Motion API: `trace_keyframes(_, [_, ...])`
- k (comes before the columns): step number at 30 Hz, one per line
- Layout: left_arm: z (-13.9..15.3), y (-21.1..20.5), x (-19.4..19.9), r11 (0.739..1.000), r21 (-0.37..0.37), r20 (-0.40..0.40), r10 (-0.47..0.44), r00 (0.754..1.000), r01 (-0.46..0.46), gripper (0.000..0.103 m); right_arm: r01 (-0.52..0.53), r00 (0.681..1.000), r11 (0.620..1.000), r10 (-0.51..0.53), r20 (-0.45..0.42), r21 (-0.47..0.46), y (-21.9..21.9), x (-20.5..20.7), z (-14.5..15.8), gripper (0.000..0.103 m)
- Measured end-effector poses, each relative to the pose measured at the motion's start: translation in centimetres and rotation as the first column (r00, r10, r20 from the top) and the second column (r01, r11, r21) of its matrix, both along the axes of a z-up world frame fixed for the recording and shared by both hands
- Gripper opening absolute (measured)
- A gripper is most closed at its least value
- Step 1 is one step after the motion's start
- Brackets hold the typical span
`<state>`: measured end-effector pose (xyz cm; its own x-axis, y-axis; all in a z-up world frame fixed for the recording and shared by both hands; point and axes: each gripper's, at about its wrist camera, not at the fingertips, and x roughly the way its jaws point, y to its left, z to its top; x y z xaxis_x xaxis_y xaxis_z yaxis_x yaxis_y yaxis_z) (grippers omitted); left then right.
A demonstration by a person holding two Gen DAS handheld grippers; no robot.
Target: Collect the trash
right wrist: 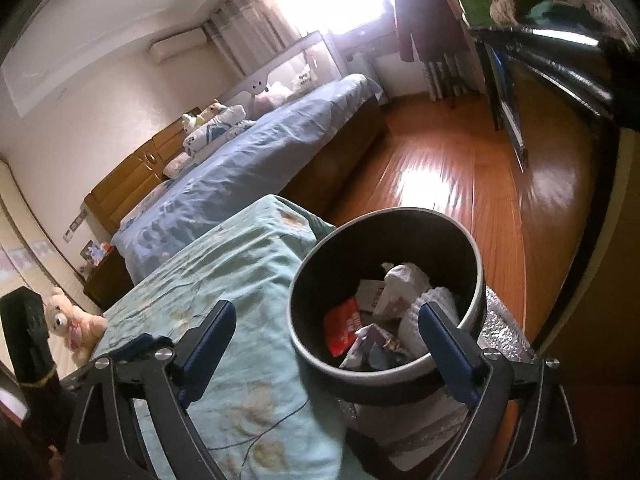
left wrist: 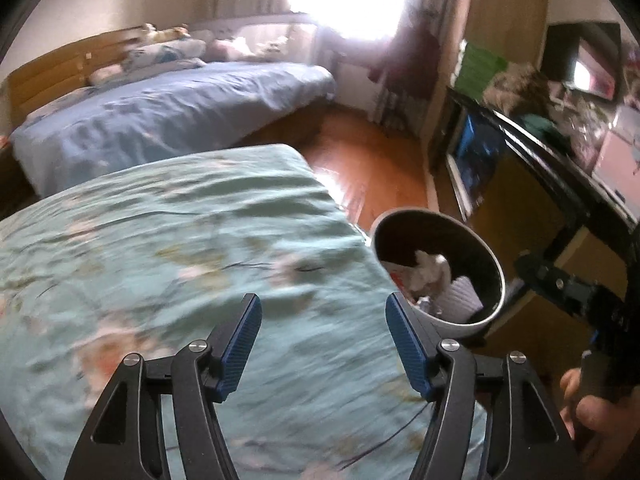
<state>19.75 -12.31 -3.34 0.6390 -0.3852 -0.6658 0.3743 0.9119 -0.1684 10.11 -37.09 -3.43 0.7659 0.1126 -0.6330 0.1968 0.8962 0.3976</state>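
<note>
A round black-lined trash bin (right wrist: 476, 276) stands on the floor beside a bed with a green floral cover (right wrist: 248, 280). In it lie a red wrapper (right wrist: 342, 330), crumpled white paper (right wrist: 400, 284) and a silvery packet (right wrist: 376, 350). My right gripper (right wrist: 326, 312) hangs above the bin's near rim, jaws wide open, nothing between them. In the left wrist view the bin (left wrist: 490, 308) is to the right, with white trash (left wrist: 430, 270) inside. My left gripper (left wrist: 322, 320) is open and empty over the green cover (left wrist: 160, 248). The other gripper's body (left wrist: 576, 292) and a hand (left wrist: 592, 412) show at right.
A second bed with a blue sheet (right wrist: 256, 152) and pillows lies beyond. Polished wood floor (right wrist: 460, 168) stretches toward the bright window. A dark cabinet (left wrist: 520, 152) with clutter lines the right side. A teddy bear (right wrist: 70, 324) sits at the left. Crinkled silver foil (right wrist: 502, 328) lies by the bin.
</note>
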Motion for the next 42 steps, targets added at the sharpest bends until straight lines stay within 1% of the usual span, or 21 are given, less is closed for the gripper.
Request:
trace_keyframes(1, [0.1,0.6,-0.5,1.0,-0.001,0.008,0.015,1.0,-0.015,0.071,0.001,1.0,1.0,-0.001,0.009,-0.011,0.4,-0.3,0.1,0.096])
trace_keyframes(3, [0.4,2.1,-1.8,0.999,-0.008,0.028,0.043,0.999,-0.043,0.073,0.001,1.0,0.999,0.0,0.028,-0.035,1.2,-0.8,0.5,0.099])
trace_keyframes(6, [0.6,3.6,-3.4,0.997,-0.01,0.05,0.082,0.995,-0.082,0.078,-0.016,0.999,0.997,0.019,0.042,-0.072,2.7,-1.3,0.9,0.099])
trace_keyframes(10, [1.1,4.9,-4.8,0.992,-0.012,0.096,0.129,0.987,-0.129,0.078,-0.037,0.996,0.989,0.049,0.073,-0.146,4.7,-2.0,1.8,0.099])
trace_keyframes(13, [1.5,5.6,-6.0,0.989,-0.014,0.13,0.145,0.981,-0.144,0.078,-0.057,0.992,0.979,0.077,0.1,-0.196,6.2,-2.3,2.6,0.099])
trace_keyframes(17, [2.6,6.3,-7.4,0.988,-0.015,0.179,0.156,0.971,-0.156,0.079,-0.068,0.981,0.967,0.11,0.161,-0.247,7.6,-2.3,4.6,0.1])
trace_keyframes(20, [3.9,6.7,-8.5,0.985,-0.018,0.237,0.171,0.956,-0.172,0.082,-0.047,0.967,0.959,0.115,0.23,-0.279,8.2,-2.5,6.6,0.103])
trace_keyframes(21, [4.1,6.9,-8.8,0.984,-0.017,0.254,0.177,0.951,-0.179,0.084,-0.034,0.961,0.956,0.111,0.254,-0.29,8.4,-2.6,7.0,0.103])
trace_keyframes(23, [4.5,7.1,-9.5,0.98,-0.012,0.294,0.195,0.936,-0.201,0.096,-0.012,0.949,0.949,0.109,0.294,-0.314,8.7,-2.6,7.6,0.103])
trace_keyframes(24, [4.6,7.1,-10.0,0.975,-0.008,0.322,0.212,0.923,-0.221,0.102,-0.007,0.95,0.946,0.108,0.292,-0.325,9.0,-2.3,7.5,0.103])
trace_keyframes(25, [4.6,7.2,-10.4,0.971,-0.005,0.349,0.227,0.909,-0.24,0.102,-0.012,0.953,0.944,0.11,0.281,-0.33,9.1,-2.0,7.3,0.103])
trace_keyframes(26, [4.4,7.0,-10.6,0.968,0.002,0.362,0.233,0.902,-0.25,0.102,-0.015,0.955,0.944,0.112,0.276,-0.331,9.0,-1.9,7.0,0.103])
trace_keyframes(29, [3.7,6.6,-11.2,0.962,0.024,0.385,0.242,0.891,-0.271,0.102,-0.009,0.953,0.945,0.107,0.283,-0.327,9.1,-1.9,6.0,0.103])
trace_keyframes(32, [2.9,6.1,-11.5,0.96,0.036,0.385,0.243,0.891,-0.277,0.102,0.006,0.949,0.943,0.099,0.298,-0.334,9.2,-2.2,5.1,0.103])
trace_keyframes(35, [2.3,5.5,-11.7,0.961,0.047,0.389,0.234,0.891,-0.272,0.102,0.007,0.951,0.944,0.096,0.294,-0.33,9.2,-2.5,4.5,0.103])
trace_keyframes(38, [2.3,5.1,-11.9,0.957,0.061,0.41,0.236,0.881,-0.285,0.102,0.005,0.955,0.94,0.097,0.281,-0.342,9.3,-2.5,4.1,0.103])
trace_keyframes(42, [2.2,5.2,-11.7,0.959,0.059,0.401,0.233,0.886,-0.278,0.102,-0.011,0.959,0.935,0.111,0.262,-0.356,9.8,-2.5,3.7,0.103])
